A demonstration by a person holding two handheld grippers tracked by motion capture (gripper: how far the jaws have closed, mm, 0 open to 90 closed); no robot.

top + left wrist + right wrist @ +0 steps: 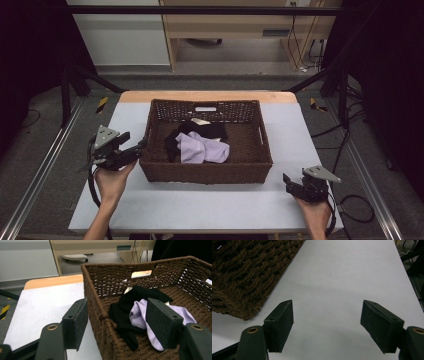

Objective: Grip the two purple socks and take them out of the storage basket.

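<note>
Your left tongs (136, 147) sit at the left wall of the brown wicker basket (260, 150), jaws spread wide and holding nothing; in the left gripper view the basket's near corner stands between the two jaws, one outside over the white table (200, 205) and the other inside, above the cloth. Whether either jaw actually touches the weave is hard to judge from here. Inside the basket lies a lilac garment (202, 148), bunched up on top of a black garment (200, 131) that spreads out behind and to the left of it; in the left gripper view the lilac garment (137, 313) sits just beyond the inner jaw, with the black garment (130, 300) wrapped around it. A small pale tag (200, 121) shows at the back edge of the black cloth. Your right tongs (289, 181) rest low at the table's front right corner, well apart from the basket, jaws wide open and empty; the right gripper view shows bare table between them and the basket's corner (242, 277) off to their left.
</note>
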